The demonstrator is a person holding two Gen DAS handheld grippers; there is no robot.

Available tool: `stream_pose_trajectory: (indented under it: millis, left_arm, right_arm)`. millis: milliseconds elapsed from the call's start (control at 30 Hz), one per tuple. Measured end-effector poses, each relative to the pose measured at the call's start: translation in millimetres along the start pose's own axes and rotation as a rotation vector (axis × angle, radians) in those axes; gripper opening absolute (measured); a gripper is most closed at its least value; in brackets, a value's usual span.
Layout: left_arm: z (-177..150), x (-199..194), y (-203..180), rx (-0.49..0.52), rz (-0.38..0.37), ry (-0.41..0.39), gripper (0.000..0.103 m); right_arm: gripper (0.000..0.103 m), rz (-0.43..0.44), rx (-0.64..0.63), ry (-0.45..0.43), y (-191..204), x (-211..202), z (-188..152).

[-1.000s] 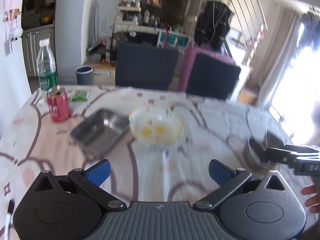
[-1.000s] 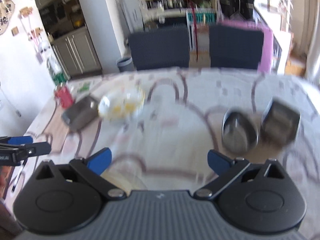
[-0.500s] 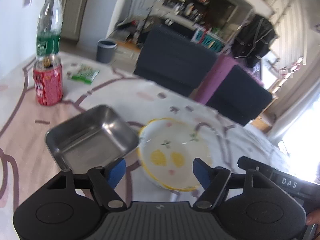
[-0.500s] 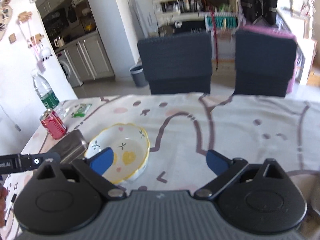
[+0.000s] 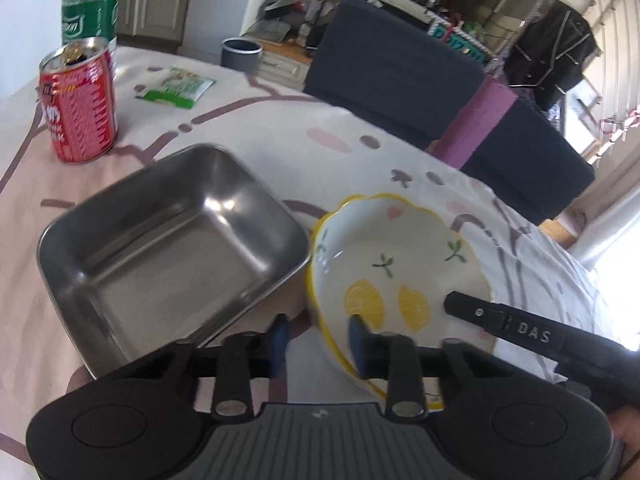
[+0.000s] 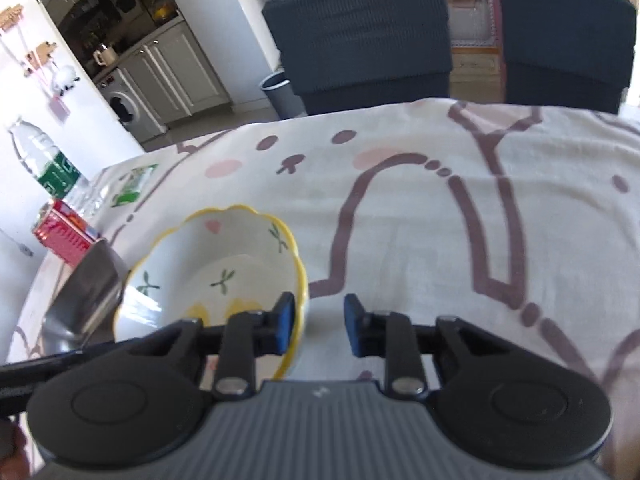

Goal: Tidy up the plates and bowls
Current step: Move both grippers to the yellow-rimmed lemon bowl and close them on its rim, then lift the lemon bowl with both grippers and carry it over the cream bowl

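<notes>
Both tools closing. Left tool straddles the near-left rim of the lemon-patterned ceramic bowl; pads not visibly pressing yet. Right tool straddles the bowl's right rim, one pad inside, also not clamped. Bowl sits on the surface, beside the square steel dish.

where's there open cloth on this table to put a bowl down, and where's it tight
Open tablecloth runs wide from the lemon bowl toward the dark chairs. Crowded side: steel tray right beside the bowl, with the red can, water bottle and green packet behind it. Both grippers are closing over the bowl's rim.
</notes>
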State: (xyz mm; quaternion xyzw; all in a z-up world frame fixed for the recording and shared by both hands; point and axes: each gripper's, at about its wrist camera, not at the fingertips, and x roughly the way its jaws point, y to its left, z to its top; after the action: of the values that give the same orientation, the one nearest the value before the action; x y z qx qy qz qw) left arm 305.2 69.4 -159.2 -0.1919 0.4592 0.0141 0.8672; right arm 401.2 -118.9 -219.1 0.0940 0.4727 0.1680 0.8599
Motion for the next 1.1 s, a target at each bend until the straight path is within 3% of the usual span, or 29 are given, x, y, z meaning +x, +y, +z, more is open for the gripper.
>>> stream_pose_trajectory:
  millis: [133,200,300,500,767,1100]
  left_arm:
    - [1,0,0,0.006,-0.003,-0.016,0.021]
    - [2,3,-3,0.005,0.003,-0.018,0.015]
    - [4,4,-7,0.025,0.022,-0.022,0.013]
    - [1,-12,-18,0.074,0.024,-0.026,0.012]
    - [-5,-85,-43,0.116,-0.037,-0.124,0.012]
    - [-36,-165,-63,0.173,-0.076,-0.164,0.012]
  right_arm:
    - [0.021,0.013,-0.045,-0.019,2,0,-2]
    - [0.012,0.027,-0.063,-0.016,6,2,-2]
    - [0.012,-0.023,-0.145,-0.024,17,-1,-4]
    - [0.012,-0.044,-0.157,-0.029,20,-17,-11]
    - [0.013,-0.063,-0.167,-0.102,33,-92,-15]
    - [0.013,-0.102,-0.161,-0.155,53,-183,-41]
